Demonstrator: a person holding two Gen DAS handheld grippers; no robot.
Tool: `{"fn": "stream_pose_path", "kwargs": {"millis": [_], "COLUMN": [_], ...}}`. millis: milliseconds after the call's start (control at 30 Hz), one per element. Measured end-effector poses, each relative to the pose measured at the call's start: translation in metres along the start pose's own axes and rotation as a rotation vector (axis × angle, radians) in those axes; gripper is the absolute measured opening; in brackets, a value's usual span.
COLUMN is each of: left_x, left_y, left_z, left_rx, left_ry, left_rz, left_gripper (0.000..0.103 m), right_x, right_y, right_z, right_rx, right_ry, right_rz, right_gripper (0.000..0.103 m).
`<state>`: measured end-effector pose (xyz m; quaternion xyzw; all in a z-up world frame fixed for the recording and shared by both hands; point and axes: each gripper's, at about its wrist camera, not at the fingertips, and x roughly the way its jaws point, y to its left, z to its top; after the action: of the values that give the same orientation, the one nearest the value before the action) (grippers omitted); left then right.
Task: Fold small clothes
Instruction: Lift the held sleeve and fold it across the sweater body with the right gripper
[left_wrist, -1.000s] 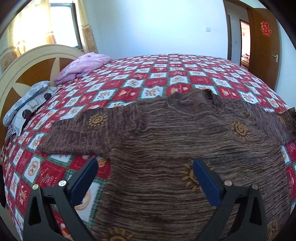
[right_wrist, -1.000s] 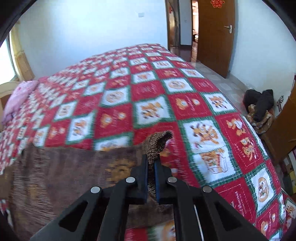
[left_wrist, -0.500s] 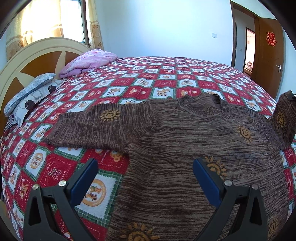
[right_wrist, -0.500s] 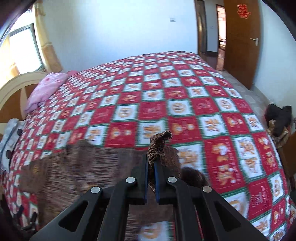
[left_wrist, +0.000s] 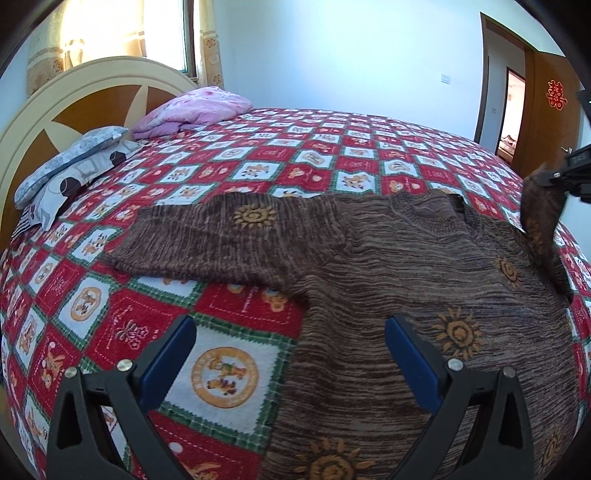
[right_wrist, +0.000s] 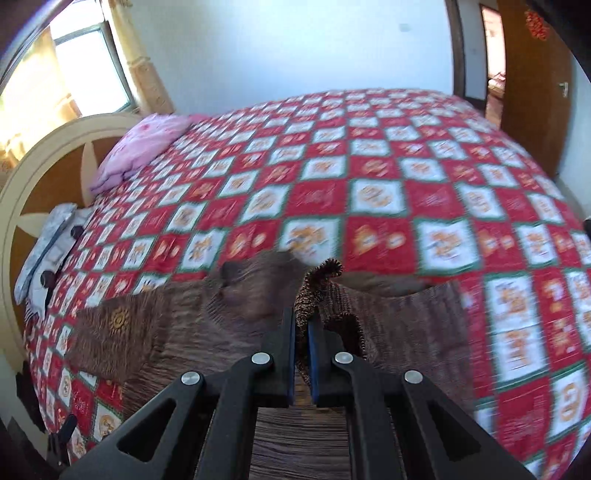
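A brown striped sweater (left_wrist: 388, 266) with orange sun motifs lies flat on the red checked bedspread (left_wrist: 280, 147), its left sleeve (left_wrist: 207, 236) spread out toward the headboard. My left gripper (left_wrist: 288, 354) is open and empty, hovering over the sweater's lower left edge. My right gripper (right_wrist: 302, 325) is shut on the cuff of the right sleeve (right_wrist: 314, 291) and holds it lifted above the sweater's body (right_wrist: 177, 332). The lifted sleeve (left_wrist: 539, 206) also shows at the right edge of the left wrist view.
A pink folded blanket (left_wrist: 192, 110) and a grey patterned pillow (left_wrist: 70, 162) lie by the curved headboard (left_wrist: 66, 99). A wooden door (left_wrist: 550, 107) stands at the far right. The bedspread (right_wrist: 406, 192) stretches wide beyond the sweater.
My right gripper has lifted the right sleeve's cuff and carried it left, over the sweater's body. My left gripper has shifted left and stays open.
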<state>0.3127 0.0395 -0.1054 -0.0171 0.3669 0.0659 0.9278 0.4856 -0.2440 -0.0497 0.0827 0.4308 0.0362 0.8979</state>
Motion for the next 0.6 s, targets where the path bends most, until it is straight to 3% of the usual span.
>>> {"fn": "stream_pose_path", "kwargs": {"millis": [300,400,433,467,533,600], "left_x": [-0.001,0.000,0.001,0.003,0.006,0.009], "left_y": [0.000,-0.001,-0.001,-0.002,-0.003,-0.007], "left_z": [-0.002,0.000,0.000,0.001,0.003,0.005], "left_rx": [0.029,0.036,0.038,0.040,0.040,0.052], "left_ry": [0.007,0.016,0.020,0.030,0.051,0.068], "left_rz": [0.005,0.008,0.008,-0.001,-0.017,-0.032], "left_gripper": [0.103,0.103,0.103,0.103,0.095,0.093], "right_x": [0.084,0.080,0.075,0.069,0.045,0.024], "right_y": [0.046,0.048,0.047,0.044,0.033,0.019], "right_z": [-0.057,-0.066,-0.068,-0.070,-0.076,-0.086], "right_rx": [-0.048,-0.087,-0.089,-0.083,-0.067,-0.070], "right_ry": [0.076,0.053,0.061,0.065,0.036,0.010], "right_rz": [0.014,0.073,0.131,0.179,0.226,0.193], "right_gripper": [0.006,0.023,0.045,0.056,0.056,0.056]}}
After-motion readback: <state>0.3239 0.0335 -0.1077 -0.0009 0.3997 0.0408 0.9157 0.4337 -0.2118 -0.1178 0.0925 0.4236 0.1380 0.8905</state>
